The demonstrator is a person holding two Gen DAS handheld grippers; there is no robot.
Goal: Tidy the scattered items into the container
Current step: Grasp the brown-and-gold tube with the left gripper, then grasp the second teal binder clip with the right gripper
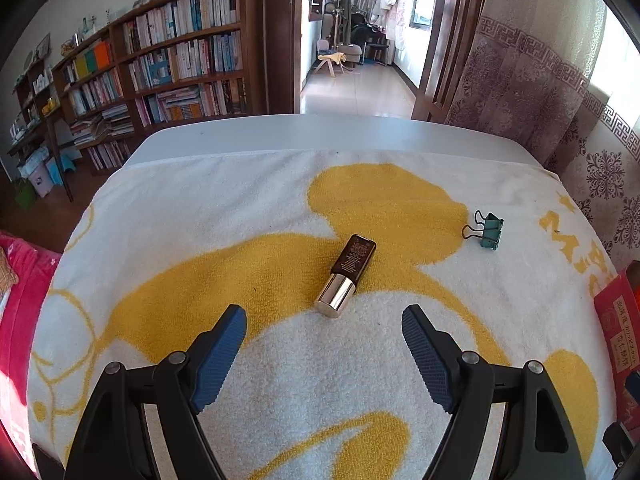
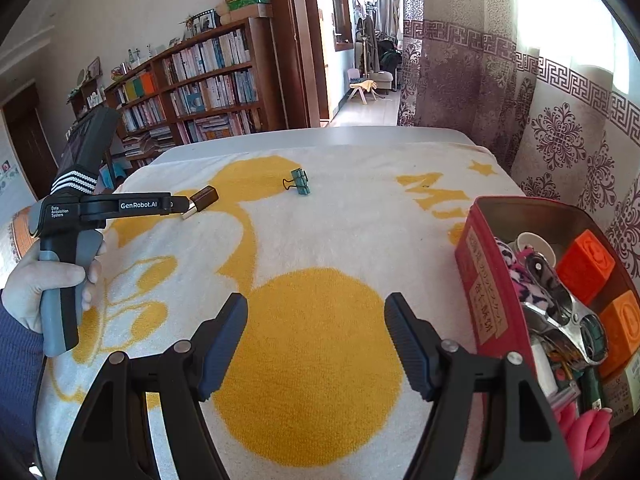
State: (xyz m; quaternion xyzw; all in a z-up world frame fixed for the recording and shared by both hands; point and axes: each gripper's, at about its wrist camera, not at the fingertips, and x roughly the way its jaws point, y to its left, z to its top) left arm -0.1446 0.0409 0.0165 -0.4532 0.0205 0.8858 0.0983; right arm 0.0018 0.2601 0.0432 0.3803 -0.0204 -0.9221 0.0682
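Two grippers stand with jaws wide apart and empty: the left gripper (image 1: pixel 324 322) just short of the brown, gold-capped cosmetic bottle (image 1: pixel 347 275) lying on the yellow-and-white towel (image 1: pixel 248 208), the right gripper (image 2: pixel 316 312) beside the red tin box (image 2: pixel 486 280) of items. Farther off lies a green binder clip (image 1: pixel 489 231).

The left wrist view sits low over the near half of the worktop (image 1: pixel 280 128), facing its far edge, the bookshelf (image 1: pixel 160 60) and doorway, with the left claw (image 1: pixel 324 316) close in front. The right wrist view looks the same way from farther right, near the red tin (image 2: pixel 492 288) at the right edge. Both views take in the towel (image 2: pixel 340 240), brown bottle (image 1: pixel 348 274) and green binder clip (image 1: pixel 490 230).
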